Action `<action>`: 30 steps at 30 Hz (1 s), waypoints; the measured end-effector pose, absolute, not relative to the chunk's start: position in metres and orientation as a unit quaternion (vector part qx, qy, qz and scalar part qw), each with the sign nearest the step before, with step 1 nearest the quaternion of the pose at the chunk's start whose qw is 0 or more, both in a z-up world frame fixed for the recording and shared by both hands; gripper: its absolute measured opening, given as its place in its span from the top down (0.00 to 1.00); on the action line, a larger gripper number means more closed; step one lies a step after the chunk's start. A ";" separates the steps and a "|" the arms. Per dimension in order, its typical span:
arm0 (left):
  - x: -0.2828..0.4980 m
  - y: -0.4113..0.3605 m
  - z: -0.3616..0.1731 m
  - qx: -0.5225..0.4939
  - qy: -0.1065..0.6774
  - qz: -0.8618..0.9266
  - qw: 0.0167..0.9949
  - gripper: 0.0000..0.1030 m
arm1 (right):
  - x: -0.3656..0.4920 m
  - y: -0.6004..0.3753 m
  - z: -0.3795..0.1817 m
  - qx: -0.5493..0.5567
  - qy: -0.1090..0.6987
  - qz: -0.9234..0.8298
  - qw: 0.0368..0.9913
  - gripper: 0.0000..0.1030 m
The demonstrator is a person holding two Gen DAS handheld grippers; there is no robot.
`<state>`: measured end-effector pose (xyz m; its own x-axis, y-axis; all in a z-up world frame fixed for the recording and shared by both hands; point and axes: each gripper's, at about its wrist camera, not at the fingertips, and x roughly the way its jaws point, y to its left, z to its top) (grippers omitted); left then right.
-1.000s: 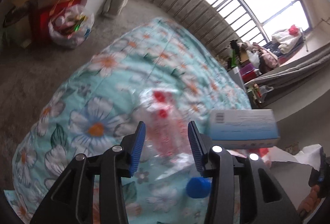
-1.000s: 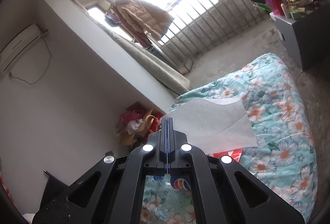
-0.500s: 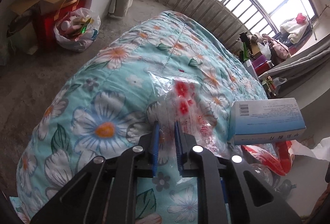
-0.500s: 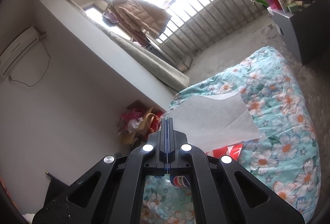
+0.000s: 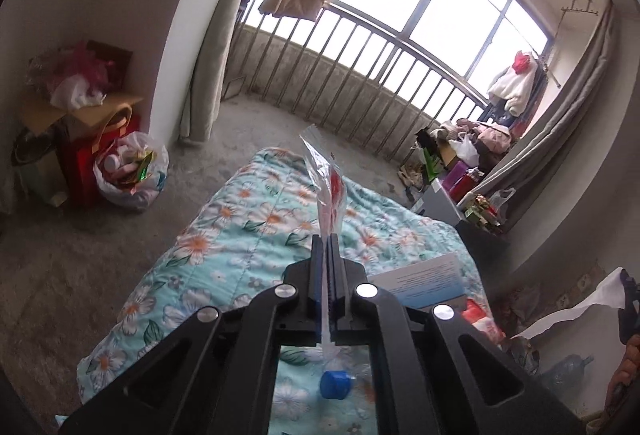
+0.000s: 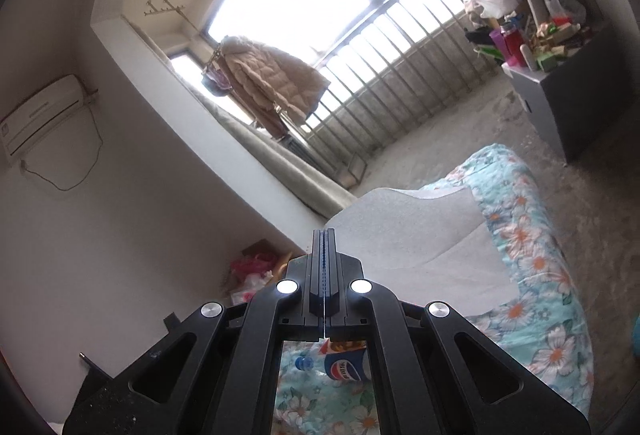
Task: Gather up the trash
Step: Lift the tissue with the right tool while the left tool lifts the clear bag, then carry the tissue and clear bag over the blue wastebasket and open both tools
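Up comes the left gripper (image 5: 328,247), jaws clenched on the clear crinkly plastic wrapper with red print (image 5: 326,183), now lifted above the floral turquoise quilt (image 5: 240,235). Right gripper (image 6: 324,247) pinches a white paper sheet (image 6: 416,231) over that quilt.

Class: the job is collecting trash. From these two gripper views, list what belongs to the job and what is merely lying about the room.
Job:
left gripper, shut on clear plastic wrapper
right gripper, shut on white tissue
blue bottle cap
Pepsi bottle
blue-and-white box

Lying about:
floral quilt
padded coat
air conditioner
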<state>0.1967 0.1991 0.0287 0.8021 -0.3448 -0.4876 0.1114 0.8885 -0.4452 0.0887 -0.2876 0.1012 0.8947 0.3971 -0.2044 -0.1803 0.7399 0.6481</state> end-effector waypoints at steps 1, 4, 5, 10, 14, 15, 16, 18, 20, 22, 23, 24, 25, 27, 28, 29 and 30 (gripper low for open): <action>0.191 0.193 0.038 -0.200 0.281 -0.135 0.929 0.98 | 0.083 -0.291 0.100 0.328 0.161 0.152 0.918 1.00; 0.175 0.169 0.062 -0.189 0.261 -0.181 0.929 0.98 | 0.066 -0.306 0.093 0.343 0.147 0.133 0.918 1.00; 0.171 0.160 0.067 -0.186 0.258 -0.196 0.928 0.98 | 0.061 -0.311 0.091 0.349 0.145 0.127 0.917 1.00; 0.158 0.101 0.092 -0.156 0.258 -0.287 0.909 0.98 | 0.028 -0.334 0.076 0.374 0.127 0.093 0.914 1.00; 0.152 0.044 0.101 -0.138 0.271 -0.358 0.883 0.98 | 0.003 -0.356 0.064 0.396 0.110 0.066 0.909 1.00; 0.149 0.027 0.101 -0.135 0.274 -0.377 0.874 0.98 | -0.003 -0.362 0.062 0.400 0.108 0.056 0.908 1.00; 0.147 0.013 0.102 -0.132 0.277 -0.391 0.868 0.98 | -0.008 -0.366 0.061 0.403 0.107 0.050 0.908 1.00; 0.142 -0.019 0.100 -0.123 0.285 -0.416 0.855 0.98 | -0.019 -0.377 0.054 0.414 0.102 0.040 0.904 1.00; 0.139 -0.049 0.098 -0.115 0.295 -0.437 0.842 0.98 | -0.025 -0.384 0.051 0.420 0.099 0.032 0.901 1.00; 0.136 -0.075 0.094 -0.107 0.303 -0.457 0.830 0.98 | -0.032 -0.392 0.047 0.428 0.096 0.025 0.898 1.00; 0.134 -0.088 0.093 -0.101 0.306 -0.464 0.825 0.98 | -0.035 -0.396 0.045 0.431 0.094 0.022 0.897 1.00; 0.131 -0.105 0.092 -0.093 0.310 -0.472 0.820 0.98 | -0.039 -0.400 0.043 0.434 0.092 0.019 0.896 1.00; 0.129 -0.117 0.090 -0.087 0.313 -0.480 0.815 0.98 | -0.043 -0.404 0.042 0.437 0.090 0.016 0.895 1.00; 0.126 -0.145 0.087 -0.072 0.320 -0.495 0.805 0.98 | -0.051 -0.412 0.039 0.442 0.085 0.010 0.893 1.00; 0.125 -0.161 0.085 -0.063 0.325 -0.501 0.799 0.98 | -0.055 -0.417 0.037 0.445 0.083 0.006 0.892 1.00; 0.125 -0.176 0.082 -0.056 0.331 -0.507 0.794 0.98 | -0.060 -0.422 0.035 0.448 0.080 0.002 0.890 1.00; 0.126 -0.187 0.080 -0.050 0.336 -0.513 0.789 0.98 | -0.064 -0.426 0.033 0.450 0.078 -0.003 0.890 1.00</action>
